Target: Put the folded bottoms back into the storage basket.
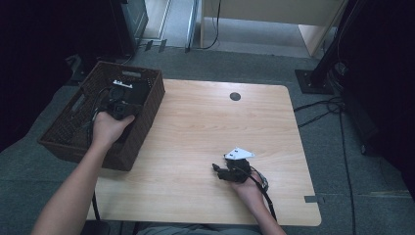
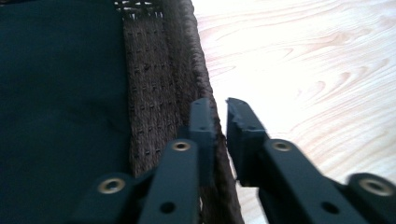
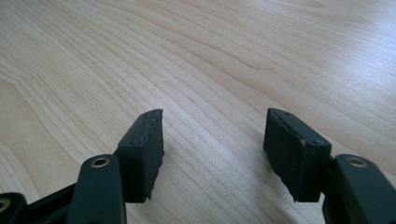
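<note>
Left tool point(image 2: 219, 119): jaws pinched on brown wicker basket point(image 1: 147, 115) wall.
Right tool point(image 3: 214, 140): jaws wide, empty, over bare bench point(image 1: 205, 122).
Progress: unclear; basket gripped, nothing else handled.

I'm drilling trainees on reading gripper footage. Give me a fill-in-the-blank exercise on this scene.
1. The left gripper has its jaws closed on the rim of the brown wicker ____.
2. The right gripper hovers over the bare wooden table with its jaws ____.
3. The wicker basket sits at the table's ____ edge in the high view.
4. A dark round ____ is set into the tabletop near its far edge.

Missing words: basket; open; left; grommet
</note>
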Demonstrator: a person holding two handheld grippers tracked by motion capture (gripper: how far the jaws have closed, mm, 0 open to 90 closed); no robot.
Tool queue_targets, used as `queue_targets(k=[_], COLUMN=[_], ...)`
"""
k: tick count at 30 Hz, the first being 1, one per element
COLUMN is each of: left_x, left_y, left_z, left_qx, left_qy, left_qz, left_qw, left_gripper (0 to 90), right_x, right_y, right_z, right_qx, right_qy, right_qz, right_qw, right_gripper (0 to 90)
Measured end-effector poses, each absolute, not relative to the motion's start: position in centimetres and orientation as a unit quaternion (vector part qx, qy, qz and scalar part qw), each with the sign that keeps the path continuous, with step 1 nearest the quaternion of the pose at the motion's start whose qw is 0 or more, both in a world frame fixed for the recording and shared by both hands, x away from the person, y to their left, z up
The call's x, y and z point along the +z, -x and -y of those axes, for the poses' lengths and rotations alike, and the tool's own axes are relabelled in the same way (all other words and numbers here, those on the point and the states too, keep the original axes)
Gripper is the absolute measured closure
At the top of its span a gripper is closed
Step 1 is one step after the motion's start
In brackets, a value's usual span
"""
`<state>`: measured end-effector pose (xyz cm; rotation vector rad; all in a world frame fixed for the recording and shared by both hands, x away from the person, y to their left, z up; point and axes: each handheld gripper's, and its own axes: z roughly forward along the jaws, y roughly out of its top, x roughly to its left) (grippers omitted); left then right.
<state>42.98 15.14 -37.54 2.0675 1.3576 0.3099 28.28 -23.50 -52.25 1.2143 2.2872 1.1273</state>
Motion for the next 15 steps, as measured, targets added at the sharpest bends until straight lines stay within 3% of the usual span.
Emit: queue_targets(k=[3,15], left_x=[-37.5,-39.3], left_y=[-42.7,-42.1], left_z=[-15.6,-15.2], left_qx=[0.123,0.114], left_qy=[-0.791,-0.790], left_qz=[-0.516,-0.528], left_qw=[0.306,0.289], left_gripper=[90.0,90.0], right_x=[-52.3,-52.3], right_y=[-28.3,-28.3], right_z=[23.5,23.5], right_qx=[0.394,0.394], right_qy=[-0.424,-0.422], right_qz=[-0.800,-0.801], right_qw=[0.158,0.160], right_gripper=[38.0,38.0])
